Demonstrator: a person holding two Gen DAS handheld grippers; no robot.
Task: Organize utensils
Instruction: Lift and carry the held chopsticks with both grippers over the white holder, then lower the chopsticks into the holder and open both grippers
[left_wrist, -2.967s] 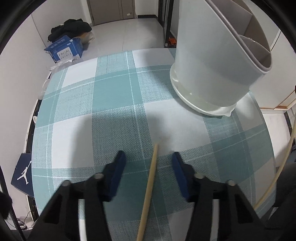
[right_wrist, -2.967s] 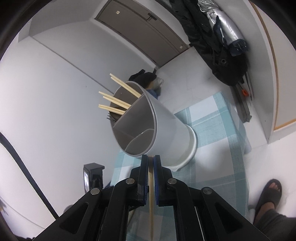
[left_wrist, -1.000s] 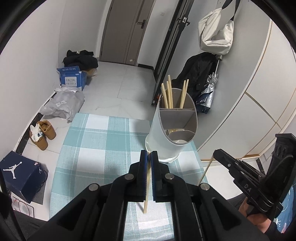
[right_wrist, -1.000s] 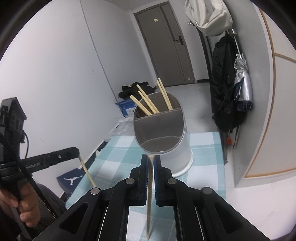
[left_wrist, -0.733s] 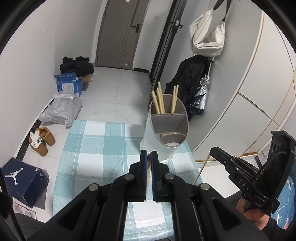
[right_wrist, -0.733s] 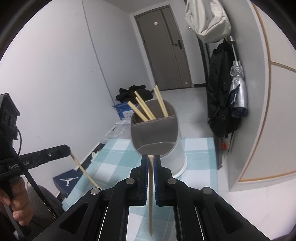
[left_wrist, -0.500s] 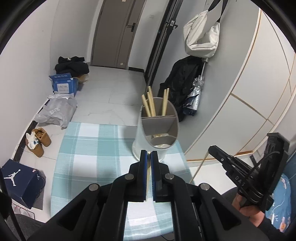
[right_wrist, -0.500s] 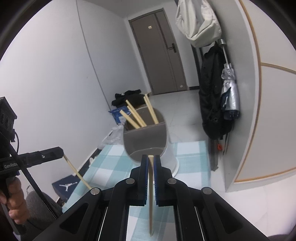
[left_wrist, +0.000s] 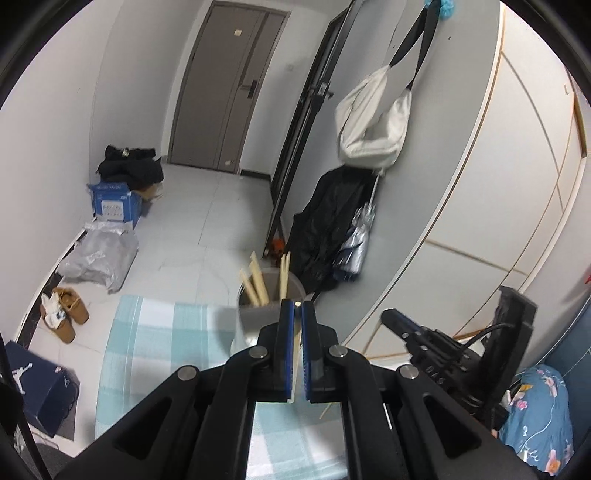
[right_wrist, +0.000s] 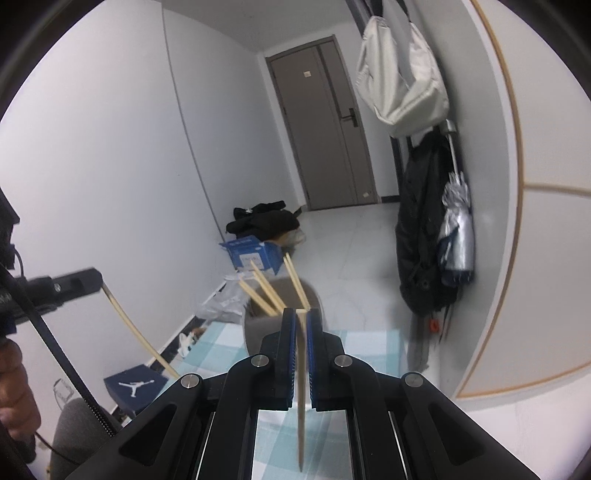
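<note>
My left gripper (left_wrist: 296, 307) is shut on a wooden chopstick (left_wrist: 294, 363) that hangs down between its blue pads. My right gripper (right_wrist: 301, 314) is shut on another wooden chopstick (right_wrist: 302, 398), also hanging down. Both are held high above a white utensil holder (left_wrist: 255, 319) on the teal checked tablecloth (left_wrist: 159, 343). The holder (right_wrist: 264, 325) has several chopsticks (right_wrist: 271, 288) in its back compartment. The right gripper shows in the left wrist view (left_wrist: 391, 319), and the left gripper in the right wrist view (right_wrist: 94, 278).
A grey curved wall (left_wrist: 461, 184) with a white bag (left_wrist: 373, 125), black coat and umbrella lies to the right. On the floor are a blue box (left_wrist: 114, 201), a plastic bag (left_wrist: 99, 258), shoes (left_wrist: 64, 312) and a shoebox (left_wrist: 33, 387).
Both grippers have risen and pulled back with their chopsticks, so the holder now looks smaller and lower in both views. The left gripper took its chopstick from the table before that.
</note>
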